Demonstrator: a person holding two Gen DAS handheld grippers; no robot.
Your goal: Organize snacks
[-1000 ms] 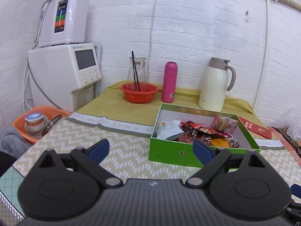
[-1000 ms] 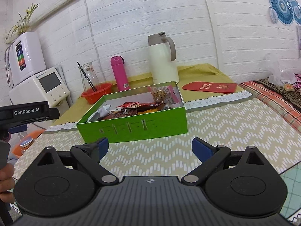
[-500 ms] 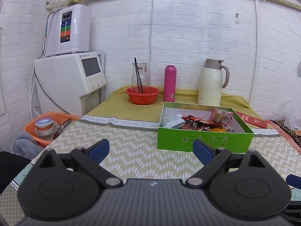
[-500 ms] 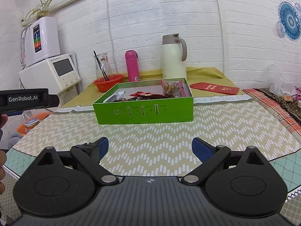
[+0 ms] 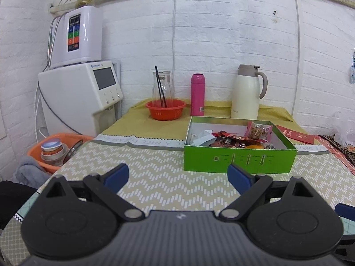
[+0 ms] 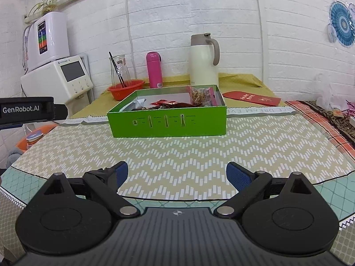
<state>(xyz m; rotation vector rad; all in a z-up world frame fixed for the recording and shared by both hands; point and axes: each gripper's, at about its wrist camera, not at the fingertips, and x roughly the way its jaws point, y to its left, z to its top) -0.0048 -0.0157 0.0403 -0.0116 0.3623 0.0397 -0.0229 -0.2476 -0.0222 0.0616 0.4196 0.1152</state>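
Observation:
A green box [image 5: 239, 160] [image 6: 168, 122] stands on the patterned table and holds several snack packets [image 5: 230, 138] [image 6: 175, 104], among them a pink-edged nut packet [image 5: 259, 130] [image 6: 200, 94] leaning at its right end. My left gripper [image 5: 177, 175] is open and empty, well in front of the box. My right gripper [image 6: 176, 174] is open and empty, further back near the table's front edge. The left gripper's body [image 6: 26, 109] shows at the left edge of the right wrist view.
Behind the box stand a white thermos jug [image 5: 246, 93], a pink bottle [image 5: 197, 94], a glass carafe [image 5: 162, 88] and a red bowl [image 5: 165, 108]. A water dispenser [image 5: 79, 102] stands at the left, an orange basin [image 5: 55, 150] below it. A red envelope [image 6: 251, 97] lies at the right.
Both grippers have drawn back from the green box, which now looks smaller and further away. Both stayed open and empty.

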